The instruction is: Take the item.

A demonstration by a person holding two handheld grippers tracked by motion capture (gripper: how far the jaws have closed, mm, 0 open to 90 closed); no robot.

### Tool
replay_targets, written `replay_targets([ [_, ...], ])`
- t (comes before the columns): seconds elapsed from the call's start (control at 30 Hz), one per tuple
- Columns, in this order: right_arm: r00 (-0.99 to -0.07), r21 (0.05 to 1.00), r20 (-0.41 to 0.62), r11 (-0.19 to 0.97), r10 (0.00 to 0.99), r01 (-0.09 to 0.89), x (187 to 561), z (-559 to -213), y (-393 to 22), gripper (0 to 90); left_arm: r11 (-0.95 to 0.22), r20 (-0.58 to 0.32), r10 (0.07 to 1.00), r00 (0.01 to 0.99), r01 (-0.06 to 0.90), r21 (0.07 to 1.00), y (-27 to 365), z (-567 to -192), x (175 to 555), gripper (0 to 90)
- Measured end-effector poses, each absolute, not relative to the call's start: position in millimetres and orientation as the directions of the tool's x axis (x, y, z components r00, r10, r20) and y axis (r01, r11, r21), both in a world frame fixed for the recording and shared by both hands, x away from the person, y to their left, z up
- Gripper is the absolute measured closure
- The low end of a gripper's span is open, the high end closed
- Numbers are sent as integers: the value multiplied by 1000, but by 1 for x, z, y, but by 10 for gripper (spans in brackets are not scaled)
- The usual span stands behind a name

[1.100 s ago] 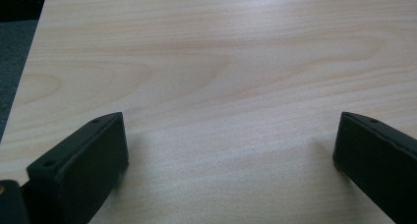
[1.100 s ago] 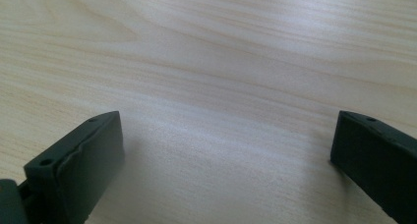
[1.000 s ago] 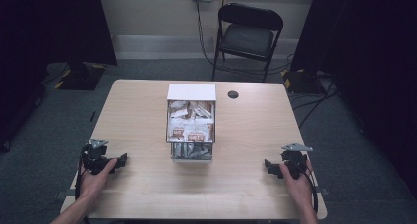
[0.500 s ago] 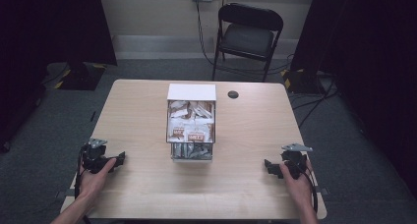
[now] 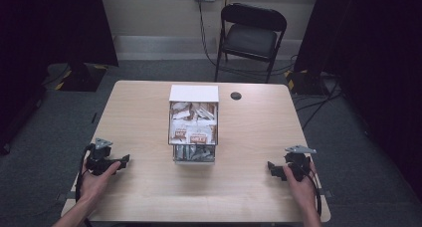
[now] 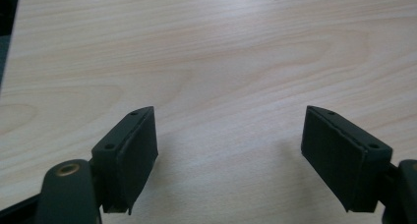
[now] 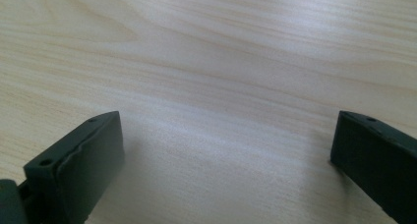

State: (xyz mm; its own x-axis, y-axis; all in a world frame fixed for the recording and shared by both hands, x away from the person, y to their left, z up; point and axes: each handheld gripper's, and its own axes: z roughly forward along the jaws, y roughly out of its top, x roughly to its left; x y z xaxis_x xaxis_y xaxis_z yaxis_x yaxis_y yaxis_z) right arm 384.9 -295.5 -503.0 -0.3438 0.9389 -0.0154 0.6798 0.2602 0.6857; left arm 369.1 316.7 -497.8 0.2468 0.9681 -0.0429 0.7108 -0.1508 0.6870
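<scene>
Left claw has just been closing a little from its widest, with nothing between its jaws; bare wood shows between them in the left gripper view, and they stand fairly wide even so. Compared with the earlier frames it has barely shifted, resting at the near left part of the worktop, left hand around it. Right claw sits at the near right in the same spot as before, jaws spread wide over bare wood in the right gripper view, holding nothing; right hand behind it. Task's thing, a clear box with a white lid end and packets inside, stands mid-worktop between the two claws, well apart from both, untouched. Small dark disc lies beyond the box toward the far edge. Black folding chair stands behind the worktop. Judgement: the small squeeze looks like a test or settling move, no grasp begun; work on the box is at its very start, and a reach inward is needed first.
</scene>
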Motion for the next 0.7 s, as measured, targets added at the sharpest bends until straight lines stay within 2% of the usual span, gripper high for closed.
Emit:
replay_targets([
  [0.17,-344,686,-15,260,939,680,385,-503,-295,0,-128,-95,959,266,710,692,318,-493,369,241],
  [0.7,-344,686,-15,260,939,680,385,-503,-295,0,-178,-95,924,371,636,750,305,-471,362,297],
])
